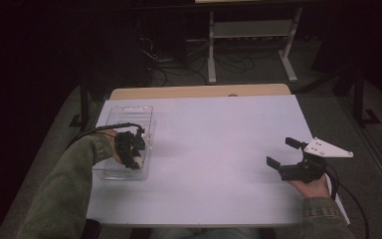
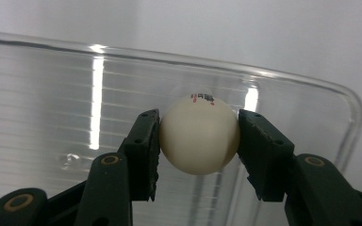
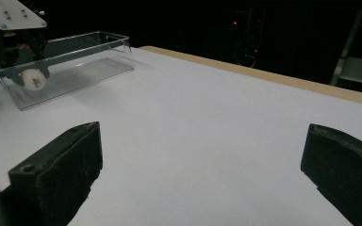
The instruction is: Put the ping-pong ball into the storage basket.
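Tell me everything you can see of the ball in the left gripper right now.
The ball is small, round and cream-white, smooth and matte like a table-tennis ball, with small red and dark print near its top. It sits clamped between the two black jaws of the left gripper, one pad pressing each side. It is held inside the clear plastic box at the table's left side, low in it; whether it touches the box floor I cannot tell.

The white ball (image 2: 199,136) carries a small print near its top, red marks beside black ones; it seems to be a logo, too small to read.
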